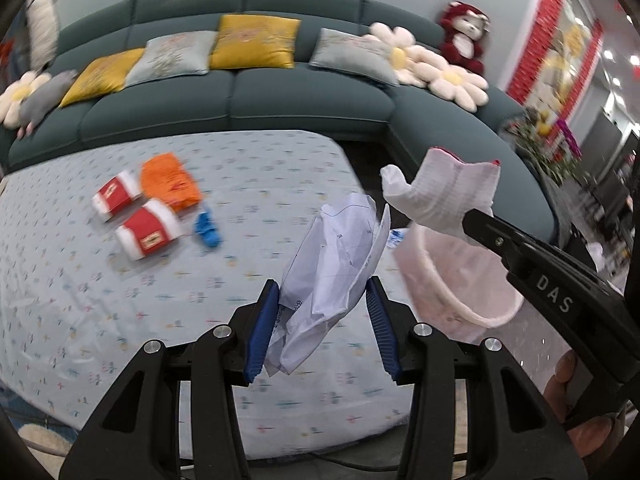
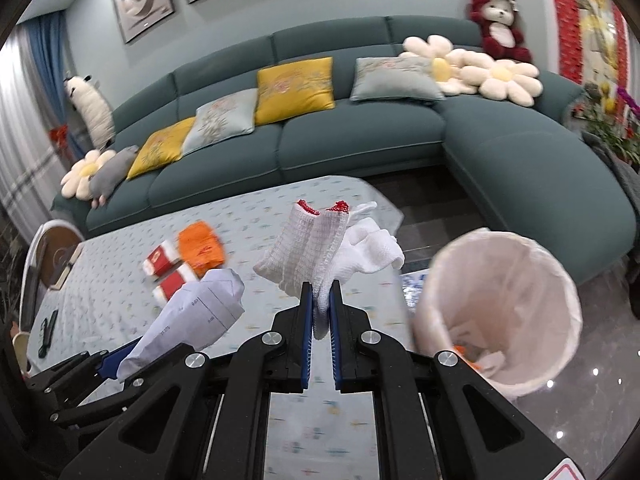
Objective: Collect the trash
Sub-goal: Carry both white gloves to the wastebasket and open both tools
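My left gripper [image 1: 322, 294] is shut on a crumpled white paper [image 1: 336, 264], held above the patterned table [image 1: 120, 300]; the same paper [image 2: 200, 308] shows at lower left in the right wrist view. My right gripper [image 2: 321, 292] is shut on a white knitted glove [image 2: 320, 244] with a red cuff, which hangs in the air; the glove [image 1: 444, 192] also shows above the bin in the left wrist view. A pale pink-lined trash bin [image 2: 500, 312] stands on the floor right of the table, with some trash inside. The bin [image 1: 460, 288] sits just right of the paper.
On the table lie two red-and-white packets [image 1: 132, 216], an orange wrapper [image 1: 170, 182] and a blue scrap [image 1: 208, 230]. A teal corner sofa [image 2: 360, 140] with cushions and plush toys runs behind. A black object [image 2: 48, 332] lies at the table's left edge.
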The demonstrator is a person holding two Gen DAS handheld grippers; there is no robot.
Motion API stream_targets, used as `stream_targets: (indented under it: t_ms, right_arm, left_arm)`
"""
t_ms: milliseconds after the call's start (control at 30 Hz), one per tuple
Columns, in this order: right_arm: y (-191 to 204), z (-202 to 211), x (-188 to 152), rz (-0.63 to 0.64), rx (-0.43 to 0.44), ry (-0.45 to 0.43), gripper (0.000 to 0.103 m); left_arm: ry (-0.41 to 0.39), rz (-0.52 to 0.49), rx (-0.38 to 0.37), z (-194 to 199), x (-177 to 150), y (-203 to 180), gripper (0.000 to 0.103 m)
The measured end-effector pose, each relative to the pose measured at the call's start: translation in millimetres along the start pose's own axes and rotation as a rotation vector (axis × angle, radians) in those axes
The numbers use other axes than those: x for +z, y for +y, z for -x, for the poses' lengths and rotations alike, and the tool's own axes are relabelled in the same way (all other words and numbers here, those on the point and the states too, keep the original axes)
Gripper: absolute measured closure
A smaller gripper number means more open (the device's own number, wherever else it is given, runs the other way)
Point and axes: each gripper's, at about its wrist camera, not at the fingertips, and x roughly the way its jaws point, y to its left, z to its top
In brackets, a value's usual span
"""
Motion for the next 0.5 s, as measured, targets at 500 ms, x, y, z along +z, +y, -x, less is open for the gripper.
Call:
stream_targets:
  t_ms: [500]
  right_arm:
    - [-104, 19, -14, -0.147, -0.122, -0.021, 0.095]
  left_arm:
    - [0.041, -0.153, -0.071, -29, 5, -91, 0.06]
